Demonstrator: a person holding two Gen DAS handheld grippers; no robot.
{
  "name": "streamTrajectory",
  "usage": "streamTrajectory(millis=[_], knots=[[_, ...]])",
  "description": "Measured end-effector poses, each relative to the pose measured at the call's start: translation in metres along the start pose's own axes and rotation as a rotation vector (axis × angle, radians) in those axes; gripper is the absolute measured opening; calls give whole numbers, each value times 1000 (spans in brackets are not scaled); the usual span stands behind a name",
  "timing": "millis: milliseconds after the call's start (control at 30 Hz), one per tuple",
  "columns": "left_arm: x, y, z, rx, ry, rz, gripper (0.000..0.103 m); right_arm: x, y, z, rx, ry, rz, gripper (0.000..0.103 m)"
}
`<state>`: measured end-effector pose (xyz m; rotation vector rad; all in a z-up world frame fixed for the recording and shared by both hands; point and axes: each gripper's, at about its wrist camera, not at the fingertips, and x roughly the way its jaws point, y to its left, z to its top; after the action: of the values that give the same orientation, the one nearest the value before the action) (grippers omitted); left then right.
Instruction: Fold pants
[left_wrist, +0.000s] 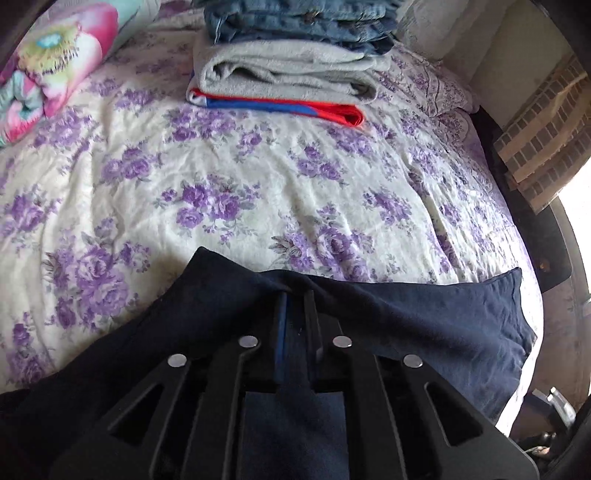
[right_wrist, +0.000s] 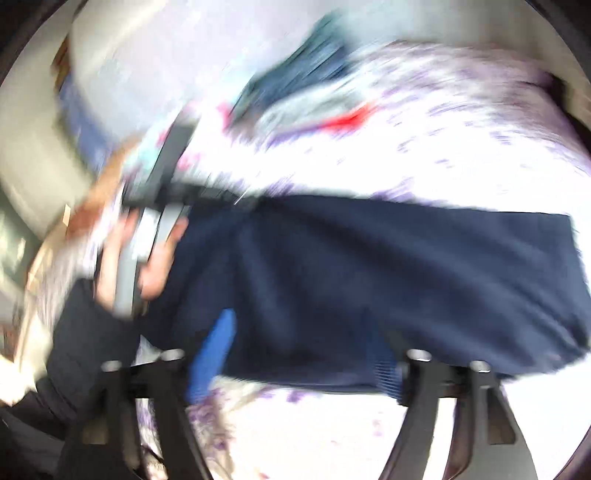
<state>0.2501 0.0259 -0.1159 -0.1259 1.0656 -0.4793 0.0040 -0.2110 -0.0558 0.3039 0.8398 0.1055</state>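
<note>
Bed with a cream sheet printed in purple flowers (left_wrist: 258, 177) fills both views; at the far side sits a stack of folded clothes, jeans over grey towel over a red-and-blue piece (left_wrist: 291, 62), and a bright floral pillow (left_wrist: 55, 66) lies far left. The dark navy soft-fabric pants (left_wrist: 424, 325) lie on the near edge of the bed, partly folded, stretching right. We see the left gripper (left_wrist: 297, 295) with fingers nearly pressed together, pinching a ridge of the navy cloth. The right wrist view is badly blurred; the right gripper (right_wrist: 295, 354) has its fingers spread wide, with the pants' near edge (right_wrist: 369, 277) lying between them and not pinched. A hand (right_wrist: 147, 254) holds the left gripper's handle at left. We judge the fabric light, limp, non-slippery and prone to sag and wrinkle; best taken at a hem or corner, both layers together.
</note>
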Motion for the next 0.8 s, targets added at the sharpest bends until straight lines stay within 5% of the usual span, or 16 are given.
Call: streamTrajectory(millis=[200,367,467,733,767,800], knots=[[-78,-54,-56,87,-162,4,64,-70,-143,-42,459,-104,-153,82],[-64,-70,-118,100,-93,-23,64,-71,-208,-68,667,-110,-54,82],[-39,-61,-136,87,-10,-6,63,-45,-222,-59,672,-76,44,82],[-42,-62,-145,109,7,32,63,9,-246,-12,636,-78,160,84],[-43,-64,-146,110,8,39,63,8,-244,-9,621,-87,147,79],[-43,-65,-146,110,10,49,63,11,-243,-7,603,-93,98,50]])
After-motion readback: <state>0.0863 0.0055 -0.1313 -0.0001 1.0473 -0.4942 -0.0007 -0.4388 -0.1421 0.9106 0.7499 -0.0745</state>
